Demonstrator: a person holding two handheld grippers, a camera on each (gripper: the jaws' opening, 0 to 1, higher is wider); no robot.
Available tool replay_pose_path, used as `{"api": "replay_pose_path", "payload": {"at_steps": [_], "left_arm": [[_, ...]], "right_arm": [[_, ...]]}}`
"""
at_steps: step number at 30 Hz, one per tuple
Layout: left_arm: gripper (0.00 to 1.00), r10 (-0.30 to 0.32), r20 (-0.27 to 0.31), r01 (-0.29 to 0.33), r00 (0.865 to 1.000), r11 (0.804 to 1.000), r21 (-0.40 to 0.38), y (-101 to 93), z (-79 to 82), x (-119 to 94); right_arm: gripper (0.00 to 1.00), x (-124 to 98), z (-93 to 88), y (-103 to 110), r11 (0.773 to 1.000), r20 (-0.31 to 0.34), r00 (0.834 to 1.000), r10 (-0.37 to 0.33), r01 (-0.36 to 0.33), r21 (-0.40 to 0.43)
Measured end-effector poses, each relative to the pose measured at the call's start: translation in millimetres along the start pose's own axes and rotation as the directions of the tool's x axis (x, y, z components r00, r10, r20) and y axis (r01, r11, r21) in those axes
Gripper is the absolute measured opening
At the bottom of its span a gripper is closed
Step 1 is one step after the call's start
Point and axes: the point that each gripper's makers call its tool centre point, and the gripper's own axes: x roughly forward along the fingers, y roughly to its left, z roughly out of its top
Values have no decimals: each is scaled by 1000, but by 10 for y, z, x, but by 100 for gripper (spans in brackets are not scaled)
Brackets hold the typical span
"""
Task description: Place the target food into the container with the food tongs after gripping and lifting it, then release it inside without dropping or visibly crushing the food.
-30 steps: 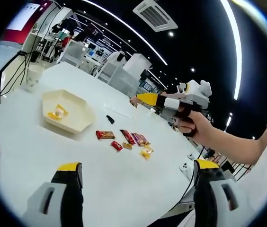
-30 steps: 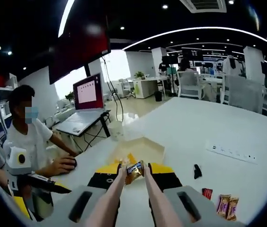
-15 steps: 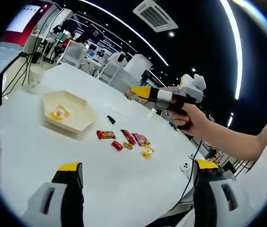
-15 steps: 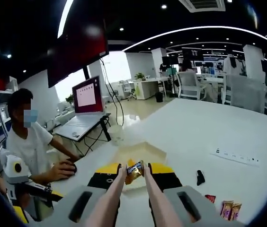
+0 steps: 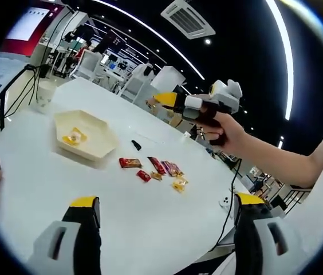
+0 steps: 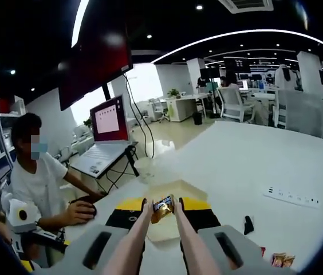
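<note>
My right gripper [image 6: 162, 216] is shut on pale food tongs [image 6: 136, 240]. The tongs' tips pinch a small brown and gold wrapped snack [image 6: 162, 206], held in the air above the cream container [image 6: 191, 189]. In the left gripper view the same cream container [image 5: 95, 143] sits on the white table with one yellow sweet [image 5: 73, 137] inside. There a hand holds the right gripper [image 5: 166, 98] high, to the right of the container. Several wrapped snacks [image 5: 153, 169] lie in a loose row on the table. My left gripper [image 5: 166, 200] stands wide open, holding nothing.
A person [image 6: 35, 172] sits at the table's left by a laptop [image 6: 107, 134], one hand on the tabletop. Also on the table are a white power strip [image 6: 296, 197], a small black object [image 6: 248, 224], a paper cup [image 5: 44, 91] and a phone [image 5: 224, 201].
The right gripper, with tongs and snack, has travelled left towards the container, which now lies nearer under the snack. The left gripper stays open and still.
</note>
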Motion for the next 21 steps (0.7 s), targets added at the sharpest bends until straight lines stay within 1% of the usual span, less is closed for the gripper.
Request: {"api": "replay_pose_path", "payload": {"at_steps": [2,4,5,13,18,21], "left_arm": [[98,1,0,-1,1000,1000,-1,7,-3,3],[98,3,2,-3,1000,1000,-4,13,-2,6],[97,4,4,-4,1000,1000,-5,16,0,6],[97,14,9,-14,1000,1000,-9,76,22,-1],[97,22,15,-21,1000,1000,-13,123,51,-12],[97,26,17,-25,1000,1000,-16,139,65,-18]], "right_arm": [[22,19,27,-4,1000,-3,1000,4,-4,-6],[22,31,65,9,999,1,1000,28,-28,26],[22,37,74,-3,999,0,1000,26,-26,28],[22,135,96,-32,1000,-20,1000,18,-19,-5],[22,234,87,-26,999,-43,999,27,-29,-39],[22,274,96,-32,999,-46,999,28,-30,-42]]}}
